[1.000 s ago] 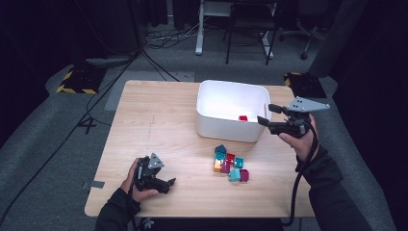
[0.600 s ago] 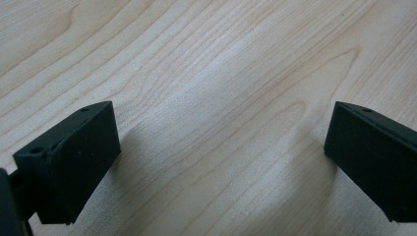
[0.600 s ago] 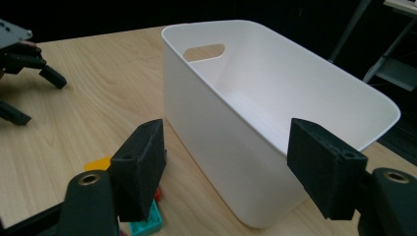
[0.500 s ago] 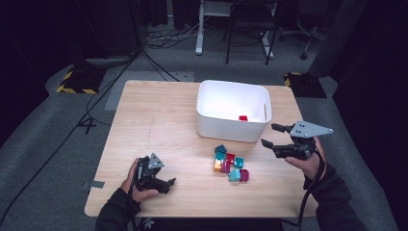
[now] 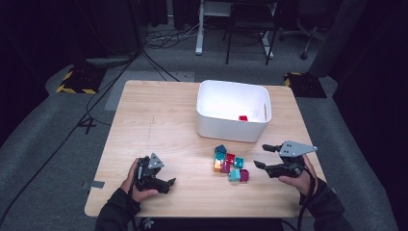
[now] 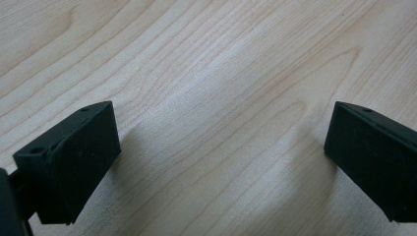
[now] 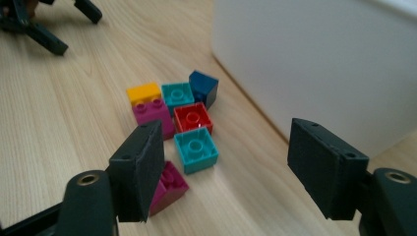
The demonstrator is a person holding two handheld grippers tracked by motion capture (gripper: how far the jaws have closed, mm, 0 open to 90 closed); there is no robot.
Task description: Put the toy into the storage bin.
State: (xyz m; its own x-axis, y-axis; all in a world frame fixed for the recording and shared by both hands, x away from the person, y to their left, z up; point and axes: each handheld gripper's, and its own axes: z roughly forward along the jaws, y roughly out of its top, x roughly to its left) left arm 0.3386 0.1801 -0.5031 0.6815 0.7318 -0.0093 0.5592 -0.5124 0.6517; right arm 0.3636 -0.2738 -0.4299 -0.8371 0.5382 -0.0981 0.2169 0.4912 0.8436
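The right hand-held gripper (image 5: 263, 156), released with nothing between its jaws, faces a cluster of toy bricks (image 7: 183, 125) on the counter (image 5: 159, 120), a white bin (image 5: 234, 111) just beyond them.

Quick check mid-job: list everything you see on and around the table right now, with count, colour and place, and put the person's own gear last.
table: one, light wood, centre of the high view.
bin: one, white, far right part of the table.
brick in the bin: one, red, on the bin's floor.
loose bricks: at least seven, teal, red, magenta, orange, dark blue, clustered on the table in front of the bin.
chair: one, dark, on the floor beyond the table.
left gripper: one, black, near-left table edge, jaws open over bare wood.
right gripper: one, black, right of the bricks, jaws open, nothing between them.
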